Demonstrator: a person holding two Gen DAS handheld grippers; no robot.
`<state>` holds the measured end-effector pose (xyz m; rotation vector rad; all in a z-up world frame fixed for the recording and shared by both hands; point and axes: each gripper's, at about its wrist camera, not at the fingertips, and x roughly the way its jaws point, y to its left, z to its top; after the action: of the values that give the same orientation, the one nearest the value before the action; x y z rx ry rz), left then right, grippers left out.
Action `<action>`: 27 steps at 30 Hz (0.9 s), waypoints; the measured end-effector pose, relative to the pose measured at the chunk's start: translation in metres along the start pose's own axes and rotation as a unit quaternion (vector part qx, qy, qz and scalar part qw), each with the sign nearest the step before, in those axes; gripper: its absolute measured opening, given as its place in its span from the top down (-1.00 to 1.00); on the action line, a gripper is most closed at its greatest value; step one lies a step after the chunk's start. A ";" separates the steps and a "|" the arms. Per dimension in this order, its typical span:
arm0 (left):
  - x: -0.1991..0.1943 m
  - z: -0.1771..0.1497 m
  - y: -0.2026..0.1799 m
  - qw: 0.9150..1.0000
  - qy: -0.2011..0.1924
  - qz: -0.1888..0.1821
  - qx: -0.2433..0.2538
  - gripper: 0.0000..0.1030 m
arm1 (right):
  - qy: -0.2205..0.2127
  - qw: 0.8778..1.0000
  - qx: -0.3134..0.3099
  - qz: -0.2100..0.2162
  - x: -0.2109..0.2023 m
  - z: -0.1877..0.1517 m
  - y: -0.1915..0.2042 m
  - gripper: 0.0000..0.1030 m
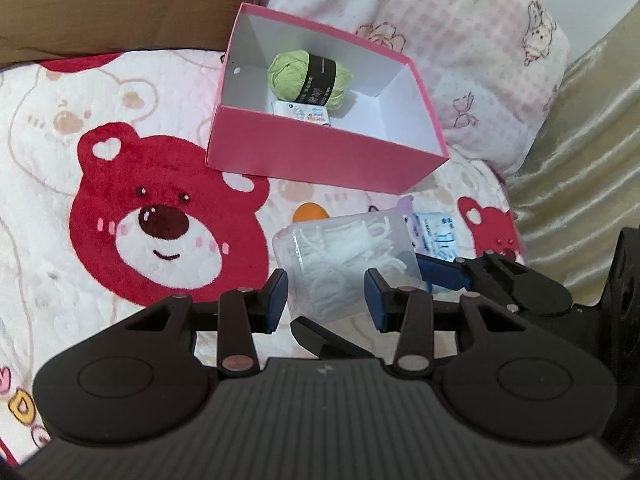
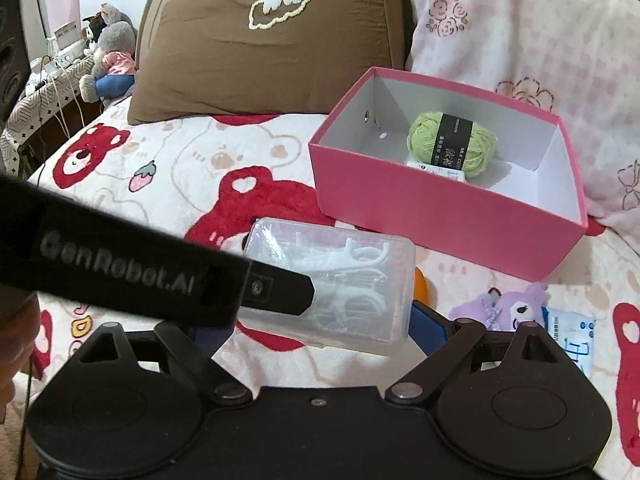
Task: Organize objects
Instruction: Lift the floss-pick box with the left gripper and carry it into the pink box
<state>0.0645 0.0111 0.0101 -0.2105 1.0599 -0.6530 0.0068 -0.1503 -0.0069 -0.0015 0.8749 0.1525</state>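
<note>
A clear plastic case of white floss picks [image 1: 344,256] [image 2: 340,284] hangs above the bear blanket. In the left wrist view my left gripper [image 1: 326,300] is shut on its near end, a blue pad on each side. My right gripper [image 2: 320,328] spans the case lengthwise, its right blue pad [image 2: 430,326] against the end; its left finger is hidden under the left gripper's finger [image 2: 280,292]. Beyond stands an open pink box [image 1: 320,156] [image 2: 440,208] with a green yarn ball [image 1: 308,76] [image 2: 452,144] and a small white packet [image 1: 304,114] inside.
On the blanket below the case lie an orange object [image 1: 310,213], a purple plush [image 2: 516,306] and a tissue packet [image 2: 572,336]. A brown pillow [image 2: 260,52] and a pink floral pillow [image 1: 460,40] back the box. Soft toys [image 2: 112,52] sit at the far left.
</note>
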 end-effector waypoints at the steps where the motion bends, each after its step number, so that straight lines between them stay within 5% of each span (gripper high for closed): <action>1: -0.003 0.000 -0.002 1.000 -0.002 -0.002 0.001 0.22 | -0.002 1.000 0.002 0.001 -0.004 0.000 0.000 -0.83; 27: -0.031 0.053 -0.072 0.997 0.009 -0.016 0.080 0.15 | 0.001 1.000 0.006 -0.021 -0.064 0.043 -0.025 -0.83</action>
<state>0.0714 -0.0354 0.0919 -0.0823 1.0172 -0.7655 0.0027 -0.1804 0.0680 -0.0091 0.8765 0.1079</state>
